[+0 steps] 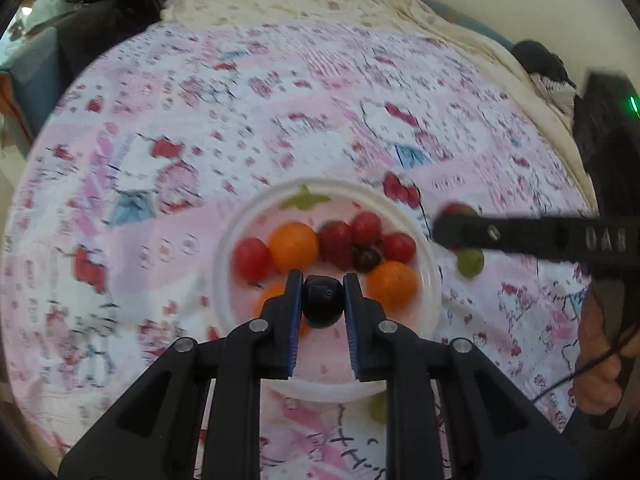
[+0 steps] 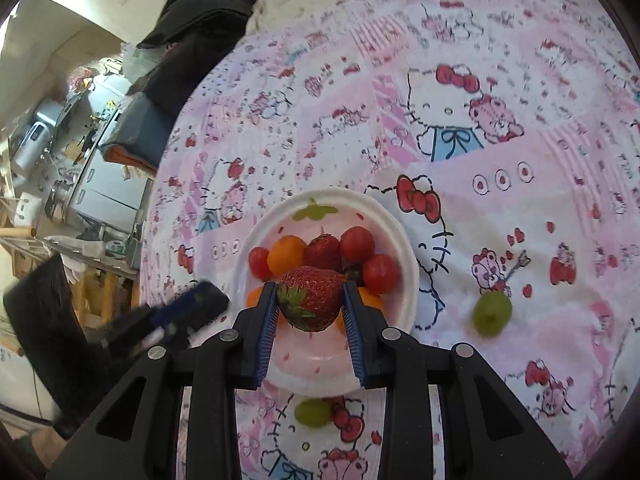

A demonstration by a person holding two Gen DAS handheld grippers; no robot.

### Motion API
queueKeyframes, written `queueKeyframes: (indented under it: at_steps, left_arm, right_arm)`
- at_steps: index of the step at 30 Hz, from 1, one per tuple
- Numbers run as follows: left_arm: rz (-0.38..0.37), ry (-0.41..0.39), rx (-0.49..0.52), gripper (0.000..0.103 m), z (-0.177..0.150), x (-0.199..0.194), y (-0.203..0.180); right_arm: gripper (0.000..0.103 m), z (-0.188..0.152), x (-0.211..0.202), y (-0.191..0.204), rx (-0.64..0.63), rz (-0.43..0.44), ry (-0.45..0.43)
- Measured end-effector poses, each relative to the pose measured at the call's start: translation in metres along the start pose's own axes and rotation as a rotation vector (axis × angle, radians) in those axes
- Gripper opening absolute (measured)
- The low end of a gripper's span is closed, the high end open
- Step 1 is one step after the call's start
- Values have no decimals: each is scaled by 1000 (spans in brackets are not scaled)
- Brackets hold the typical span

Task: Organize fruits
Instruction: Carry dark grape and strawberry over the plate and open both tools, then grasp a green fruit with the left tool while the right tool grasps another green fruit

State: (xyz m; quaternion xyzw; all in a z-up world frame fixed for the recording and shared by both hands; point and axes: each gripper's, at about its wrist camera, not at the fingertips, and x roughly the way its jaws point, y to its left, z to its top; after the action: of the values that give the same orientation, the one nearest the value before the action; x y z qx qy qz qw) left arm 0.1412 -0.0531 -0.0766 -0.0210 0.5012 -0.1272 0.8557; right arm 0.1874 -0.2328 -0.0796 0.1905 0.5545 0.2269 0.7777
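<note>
**Two fruits in transit, two grapes left on cloth**

Nearest lens, left view: left gripper [image 1: 323,300] clamped on a dark grape [image 1: 323,306], held over the 6 o'clock part of the white plate [image 1: 430,280]. Right view: right gripper [image 2: 310,304] clamped on a strawberry [image 2: 312,298], also hanging above the plate, near side.

Already on plate: cherry tomatoes [image 1: 252,258], oranges [image 1: 294,246], a second strawberry [image 2: 322,250], another dark grape [image 1: 366,259], bunched toward 12 o'clock.

Not yet collected: green grape [image 2: 492,312] on the patterned bedsheet [image 2: 520,220], at 3 o'clock of the plate and well apart from it; second green grape [image 2: 313,412] just beside the rim at 6 o'clock.

Judged progress: well past halfway. Remaining: release both held fruits onto the plate, then fetch the two green grapes. No other loose fruit seen; sheet edges blurred.
</note>
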Motion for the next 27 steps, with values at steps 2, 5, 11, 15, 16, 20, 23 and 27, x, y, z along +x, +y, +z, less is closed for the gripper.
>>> queueKeyframes:
  at_steps: [2,5,11,15,16,20,23,27]
  left_arm:
    - [-12,26,0,17,-3,12,-5]
    - [-14,38,26,17,-2,20,-11]
    - [-27,35,26,17,0,25,-15]
    - [-11,74,55,18,-3,31,-20]
    - [-13,75,56,18,-4,32,-20]
    - [-11,81,35,28,-6,32,-16]
    - [-4,58,19,53,-5,27,-13]
    - [-10,38,11,65,-1,19,-11]
  right_arm:
    - [34,1,9,-4,7,-7,17]
    - [34,1,16,-9,31,-3,36]
    - [35,2,27,-7,33,2,60]
    - [36,0,32,-10,48,-7,66]
    - [36,0,33,-12,57,-6,70]
    - [37,-1,33,-16,72,-9,73]
    - [58,-2,30,-18,89,-1,65]
    - [65,2,20,-14,69,10,30]
